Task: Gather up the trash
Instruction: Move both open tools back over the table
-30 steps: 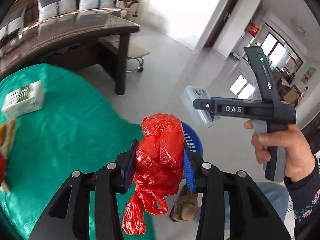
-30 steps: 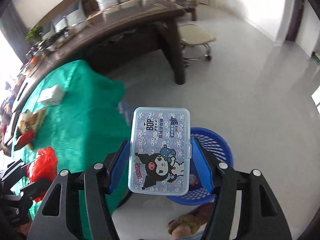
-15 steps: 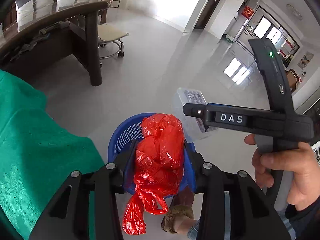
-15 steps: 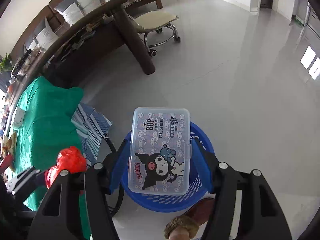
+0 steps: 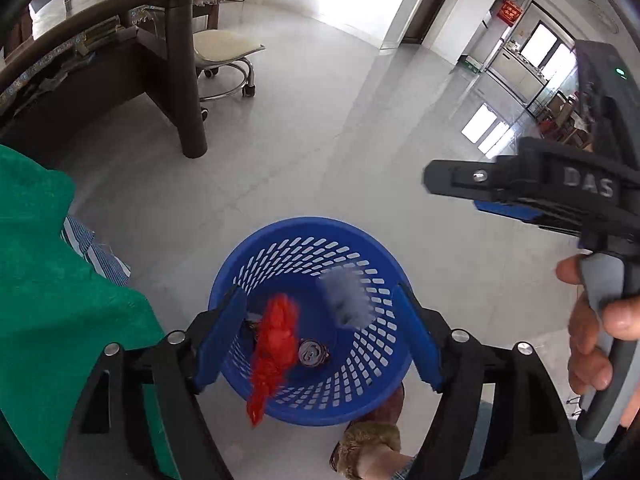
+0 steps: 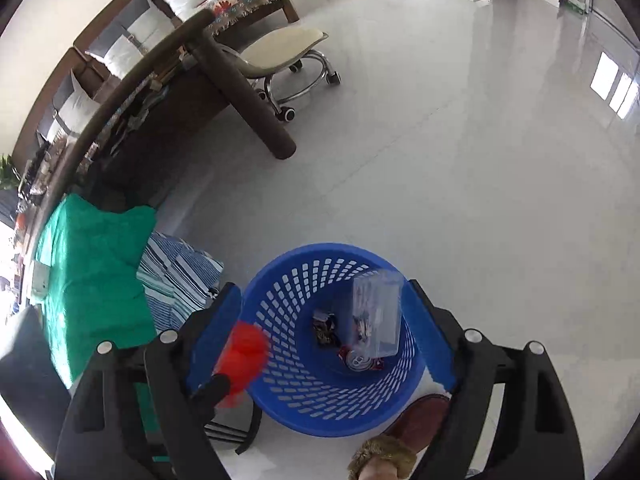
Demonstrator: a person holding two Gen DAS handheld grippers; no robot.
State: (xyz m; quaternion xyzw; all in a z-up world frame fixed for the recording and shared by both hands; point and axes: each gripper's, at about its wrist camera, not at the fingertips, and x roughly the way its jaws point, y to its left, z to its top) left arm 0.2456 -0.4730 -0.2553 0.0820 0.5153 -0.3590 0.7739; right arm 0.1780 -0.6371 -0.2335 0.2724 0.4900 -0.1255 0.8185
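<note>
Green tablecloth (image 5: 48,288), woven and matte, lies left of the left gripper (image 5: 320,340); a blue-and-white striped cloth (image 6: 176,276) hangs beside it. The left gripper points steeply down over the blue plastic basket (image 5: 304,236), a round bin with slotted lattice walls. Its jaws are opening, blue pads spread clear of the load. Between and below them the red plastic bag (image 5: 274,344), crinkled and motion-blurred, is free of the pads and falling into the basket. A crushed metal can (image 5: 312,354) lies on the basket floor.

The right gripper (image 6: 324,336) also points steeply down over the same basket, jaws opening, pads touching nothing. The clear plastic box (image 6: 376,312), rectangular with a printed cartoon lid, is blurred, inside the basket near the right pad and against the far right wall. Dark wrappers (image 6: 326,328) lie beside the can. In the left wrist view a hand (image 5: 596,340) grips the right gripper's grey handle. A brown slipper with a fur cuff (image 6: 412,432) stands just below the basket on the glossy grey floor (image 6: 440,140).
</note>
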